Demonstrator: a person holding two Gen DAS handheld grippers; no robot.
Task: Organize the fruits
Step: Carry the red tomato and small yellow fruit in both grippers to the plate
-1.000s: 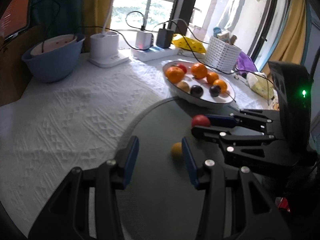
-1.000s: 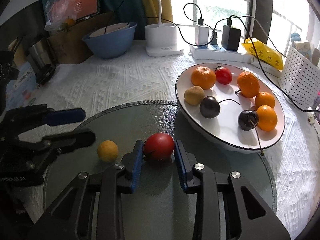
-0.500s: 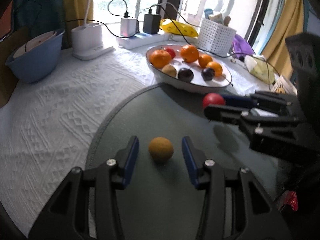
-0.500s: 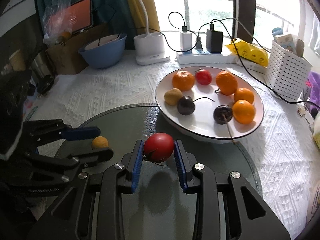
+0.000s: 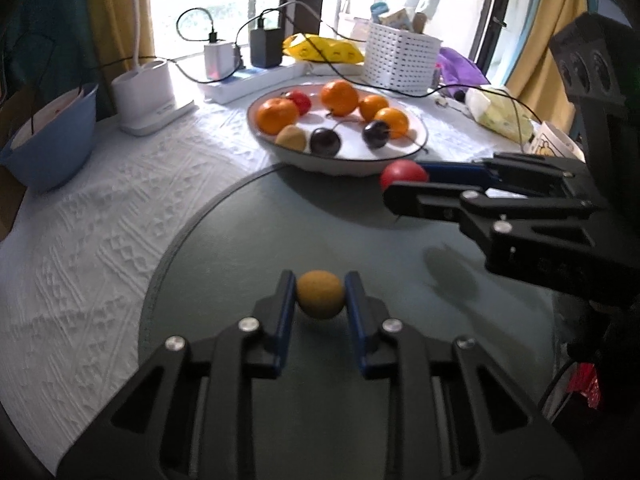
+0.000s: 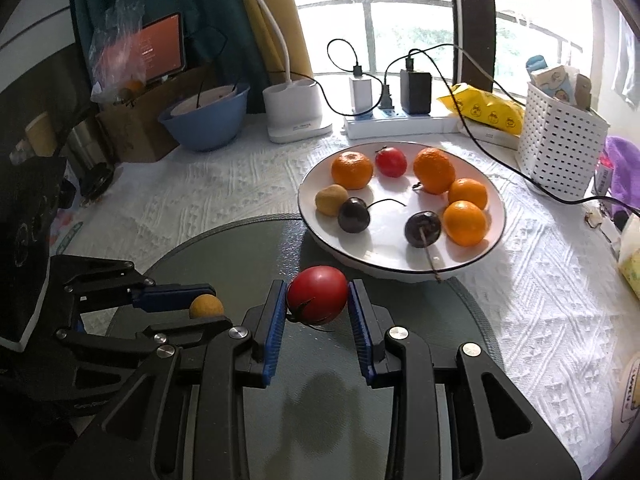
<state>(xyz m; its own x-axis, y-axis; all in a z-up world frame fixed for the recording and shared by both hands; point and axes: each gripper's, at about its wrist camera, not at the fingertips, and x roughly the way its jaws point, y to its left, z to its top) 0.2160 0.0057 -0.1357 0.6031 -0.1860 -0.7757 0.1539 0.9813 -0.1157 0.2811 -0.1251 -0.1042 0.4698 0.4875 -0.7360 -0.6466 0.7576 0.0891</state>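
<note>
Two fruits are being picked up at once, one in each gripper. From the left wrist view, the left gripper (image 5: 321,295) has its blue pads squeezed in on a little yellow fruit (image 5: 320,294), which sits low on the round grey mat (image 5: 248,220), right at the middle of the picture. The white plate (image 5: 280,148) of fruit is up at 12 o'clock from it, with oranges, dark cherries and one small red fruit already inside. Off at 2 o'clock the right gripper (image 5: 404,184) holds a red fruit (image 5: 403,174) up off the mat, just beside the near rim of the plate. From the right wrist view, the right gripper (image 6: 318,300) is shut tight on that red fruit (image 6: 318,294), and its shadow falls on the mat underneath, so it hangs in the air. The plate (image 6: 496,236) is at 1 o'clock from it, near but not yet under it. The left gripper (image 6: 200,312) shows at 9 o'clock with the yellow fruit (image 6: 206,306) pinched at its tips. I think the step now is carrying both fruits over. Next, the red one needs to go forward over a bare spot on the plate, and then the jaws let go gently. The yellow one must be lifted first.
</note>
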